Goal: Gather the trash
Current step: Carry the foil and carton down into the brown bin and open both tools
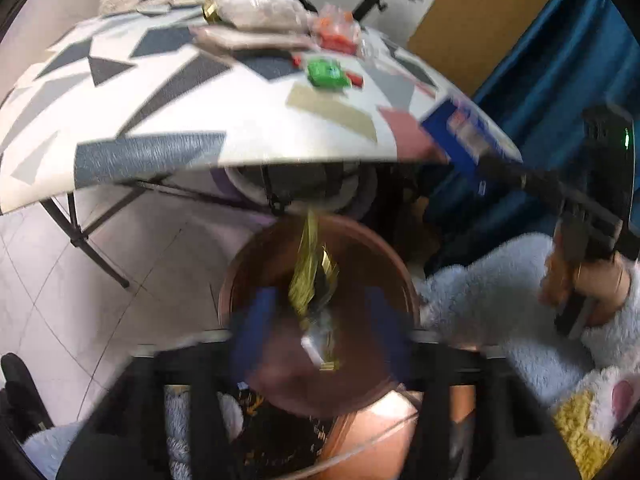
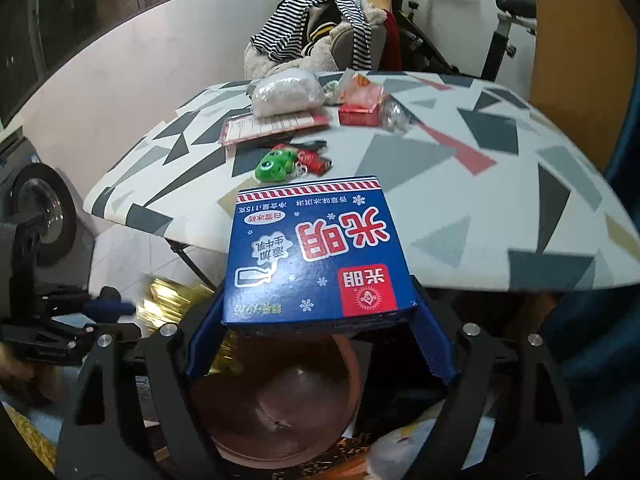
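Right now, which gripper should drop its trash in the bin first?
Left. The left gripper hangs right over the bin with the gold wrapper; the right gripper holds the box nearer the table.

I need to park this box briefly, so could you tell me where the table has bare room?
The near half of the table, right of the green toy and ahead of the blue box, is bare. The far-left cluster around the white bag and red packet is crowded.

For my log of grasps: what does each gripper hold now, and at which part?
The right gripper holds the blue box by its near end. The left gripper is above the brown bin with a gold wrapper between its jaws; blur hides the grip.
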